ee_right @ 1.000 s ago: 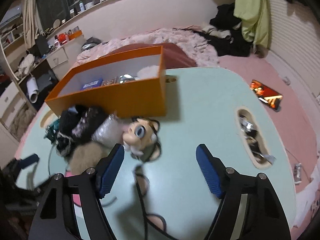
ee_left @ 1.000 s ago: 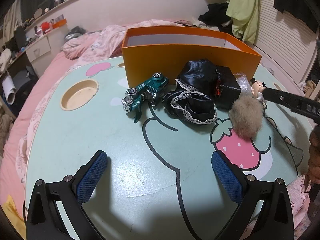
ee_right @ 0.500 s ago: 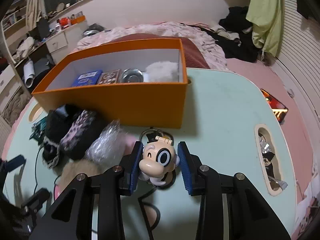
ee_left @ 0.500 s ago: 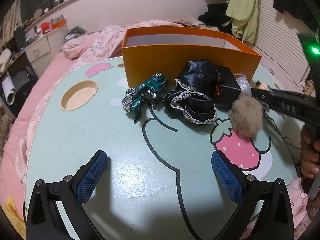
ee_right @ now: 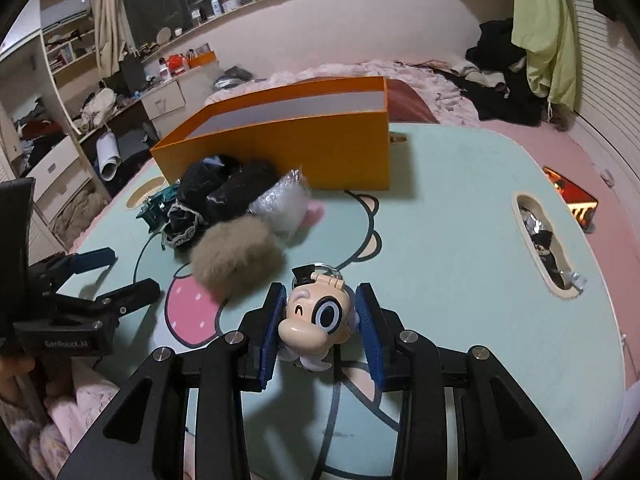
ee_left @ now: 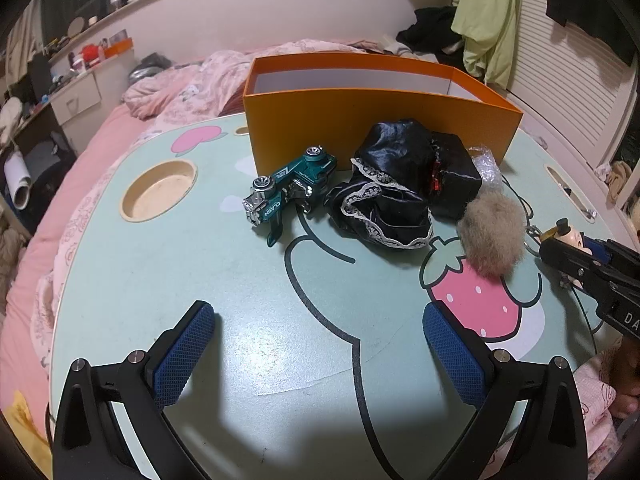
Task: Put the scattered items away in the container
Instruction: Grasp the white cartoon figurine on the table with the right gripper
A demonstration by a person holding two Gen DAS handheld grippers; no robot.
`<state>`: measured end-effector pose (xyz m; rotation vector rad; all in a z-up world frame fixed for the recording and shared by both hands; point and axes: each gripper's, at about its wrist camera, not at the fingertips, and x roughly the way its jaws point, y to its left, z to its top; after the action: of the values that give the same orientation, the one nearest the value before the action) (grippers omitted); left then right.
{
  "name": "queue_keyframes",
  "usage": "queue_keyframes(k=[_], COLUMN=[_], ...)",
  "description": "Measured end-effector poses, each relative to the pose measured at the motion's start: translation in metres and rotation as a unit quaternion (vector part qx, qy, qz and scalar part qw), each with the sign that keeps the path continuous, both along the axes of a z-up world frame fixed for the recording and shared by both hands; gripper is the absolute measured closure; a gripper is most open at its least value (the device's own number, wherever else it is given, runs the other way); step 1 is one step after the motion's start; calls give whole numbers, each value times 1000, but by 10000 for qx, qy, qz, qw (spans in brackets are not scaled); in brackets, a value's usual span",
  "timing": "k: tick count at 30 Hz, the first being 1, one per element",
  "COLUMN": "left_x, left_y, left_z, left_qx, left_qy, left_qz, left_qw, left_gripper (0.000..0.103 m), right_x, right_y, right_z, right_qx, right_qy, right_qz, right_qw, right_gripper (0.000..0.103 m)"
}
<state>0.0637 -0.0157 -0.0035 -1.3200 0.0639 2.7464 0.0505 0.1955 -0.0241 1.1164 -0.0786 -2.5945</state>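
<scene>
My right gripper [ee_right: 320,316] is shut on a cartoon figure keychain [ee_right: 316,320], held just above the mint table [ee_right: 440,208]; the figure [ee_left: 570,236] also shows at the right edge of the left wrist view. My left gripper [ee_left: 316,344] stands open over bare table, nothing between its blue pads. The orange box [ee_left: 376,120] sits at the far side. In front of it lie a teal toy car [ee_left: 292,192], a black lace-trimmed cloth [ee_left: 384,196], a black pouch [ee_left: 452,172], a crinkled plastic bag [ee_right: 280,204] and a tan fur pom-pom [ee_left: 490,236].
A round cup recess [ee_left: 158,190] is sunk into the table at the left. An oblong slot [ee_right: 546,240] on the right holds small clutter. A pink bed [ee_left: 168,84] lies behind the box. A red-and-black packet [ee_right: 572,196] lies on the floor.
The right gripper closed on the cartoon figure, lifted it and drew back from the orange box. The left gripper stayed still and open.
</scene>
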Motion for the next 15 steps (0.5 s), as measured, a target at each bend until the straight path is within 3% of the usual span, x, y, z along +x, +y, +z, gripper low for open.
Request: queue_keyframes(k=[4, 7, 9, 15], left_x=[0, 0, 0, -3], left_y=[0, 0, 0, -12], left_z=[0, 0, 0, 12], left_qx=[-1, -2, 13, 320], left_qy=[2, 4, 4, 77], left_qz=[-1, -2, 0, 0], left_qw=[10000, 10000, 10000, 9995], left_gripper=[0, 0, 0, 0], right_x=[-1, 0, 1, 0], right_y=[-6, -17, -25, -18], right_z=[-2, -4, -4, -6], right_qx=[201, 554, 859, 714], right_qy=[153, 308, 354, 351], right_qz=[-62, -40, -17, -21], right_qw=[9997, 9980, 9957, 9968], right_gripper=[64, 51, 49, 49])
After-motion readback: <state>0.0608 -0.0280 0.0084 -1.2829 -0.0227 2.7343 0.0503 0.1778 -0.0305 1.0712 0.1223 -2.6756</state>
